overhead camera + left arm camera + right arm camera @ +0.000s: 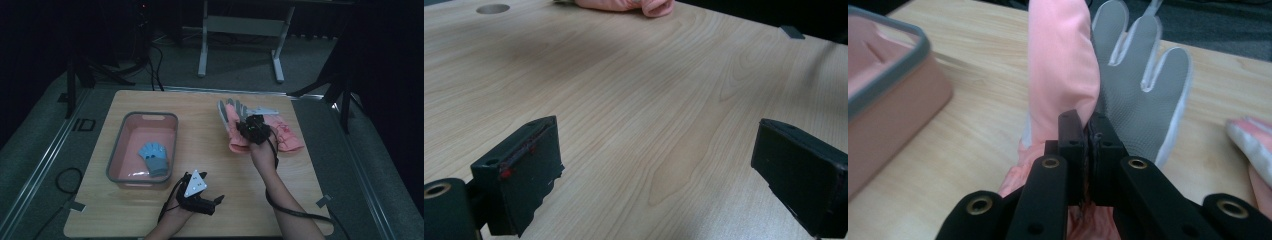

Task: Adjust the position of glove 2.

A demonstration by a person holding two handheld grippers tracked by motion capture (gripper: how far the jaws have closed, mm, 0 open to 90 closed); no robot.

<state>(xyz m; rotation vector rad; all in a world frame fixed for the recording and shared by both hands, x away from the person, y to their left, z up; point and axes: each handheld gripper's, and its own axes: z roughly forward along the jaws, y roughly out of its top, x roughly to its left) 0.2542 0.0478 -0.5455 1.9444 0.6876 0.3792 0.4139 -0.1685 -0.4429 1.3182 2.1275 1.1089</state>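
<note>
One blue glove [154,157] lies in the bin [116,150]; right gripper [1087,132] clamps the pink glove [1063,65], another [287,134] waits; left gripper [659,170] open, empty.

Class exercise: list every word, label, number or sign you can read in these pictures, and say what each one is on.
"ID": pale letters on the dark surface left of the wooden table.
Dark marking on the pink glove lying flat: too blurred to read.
Nothing else legible.

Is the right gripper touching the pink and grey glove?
Touching. In the right gripper view, the right gripper has its jaws shut tight on the glove, with pink fabric pinched between the pads and bunched below them.
</note>
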